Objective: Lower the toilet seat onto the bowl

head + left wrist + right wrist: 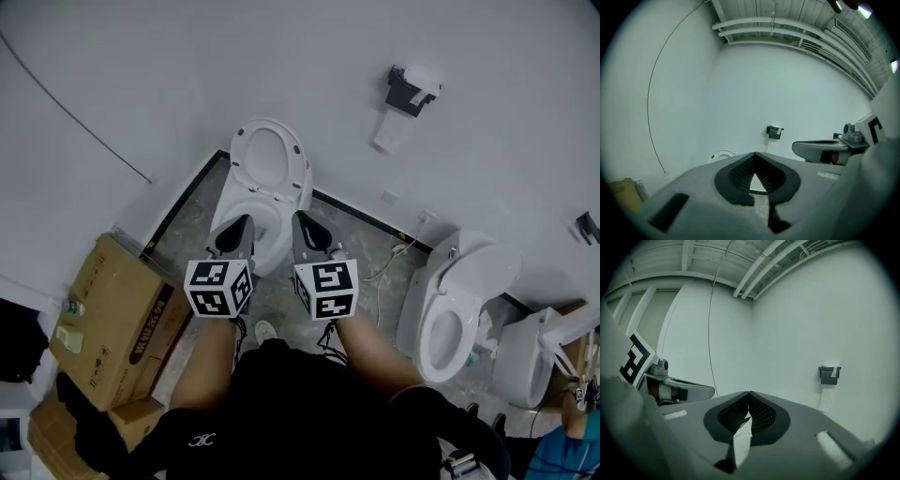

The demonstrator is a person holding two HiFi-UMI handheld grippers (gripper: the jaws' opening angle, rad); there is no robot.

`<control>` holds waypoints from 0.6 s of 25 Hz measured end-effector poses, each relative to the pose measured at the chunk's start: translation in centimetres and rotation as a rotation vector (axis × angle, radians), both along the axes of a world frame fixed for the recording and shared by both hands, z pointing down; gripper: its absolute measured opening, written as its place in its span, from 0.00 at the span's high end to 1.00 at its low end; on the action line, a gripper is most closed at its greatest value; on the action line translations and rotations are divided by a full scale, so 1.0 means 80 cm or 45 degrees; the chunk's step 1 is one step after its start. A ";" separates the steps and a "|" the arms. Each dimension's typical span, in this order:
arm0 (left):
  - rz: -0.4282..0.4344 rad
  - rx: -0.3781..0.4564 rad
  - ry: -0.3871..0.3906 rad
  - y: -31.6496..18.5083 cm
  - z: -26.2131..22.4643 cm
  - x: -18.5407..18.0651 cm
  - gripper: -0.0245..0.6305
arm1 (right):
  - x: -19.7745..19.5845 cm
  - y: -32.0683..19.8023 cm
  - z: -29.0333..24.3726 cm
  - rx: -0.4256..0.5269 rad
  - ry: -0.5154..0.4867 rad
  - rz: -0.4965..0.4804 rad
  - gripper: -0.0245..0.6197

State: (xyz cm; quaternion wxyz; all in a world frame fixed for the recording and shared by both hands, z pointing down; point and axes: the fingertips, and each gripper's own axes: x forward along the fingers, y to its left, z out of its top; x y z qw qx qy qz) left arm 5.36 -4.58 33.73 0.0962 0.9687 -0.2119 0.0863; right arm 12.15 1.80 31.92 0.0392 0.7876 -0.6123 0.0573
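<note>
A white wall (187, 75) fills most of the head view, above a strip of grey floor (361, 239). The toilet stands at the middle. Its bowl (251, 202) is open, and the seat (240, 159) is raised at 12 o'clock from the bowl, leaning back at the wall. A second toilet (464, 277) sits well apart at 4 o'clock from the first. A cardboard box (117, 314) lies on the floor at 8 o'clock.

The left tongs (239, 230) and right tongs (307, 230) are side by side at 6 o'clock of the bowl, pointing toward it, clear of the seat. In their own views, both the left tongs (754, 153) and the right tongs (749, 393) are pressed together at the tips with nothing between them.

A black paper holder (411, 89) hangs on the wall at 2 o'clock from the seat.
</note>
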 end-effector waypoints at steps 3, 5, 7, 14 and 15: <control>0.007 -0.004 -0.003 -0.033 -0.001 0.008 0.95 | 0.006 -0.037 -0.004 0.002 0.002 -0.006 0.95; 0.013 -0.010 -0.006 -0.055 0.000 0.014 0.95 | 0.012 -0.060 -0.005 0.001 0.002 -0.005 0.95; 0.021 -0.018 -0.010 -0.077 0.002 0.020 0.95 | 0.018 -0.083 -0.004 -0.004 0.005 -0.001 0.95; 0.074 -0.010 -0.032 -0.135 0.007 0.033 0.95 | 0.029 -0.150 0.000 0.000 -0.011 0.031 0.94; 0.080 -0.011 -0.034 -0.142 0.008 0.035 0.95 | 0.030 -0.157 0.002 -0.004 -0.013 0.036 0.94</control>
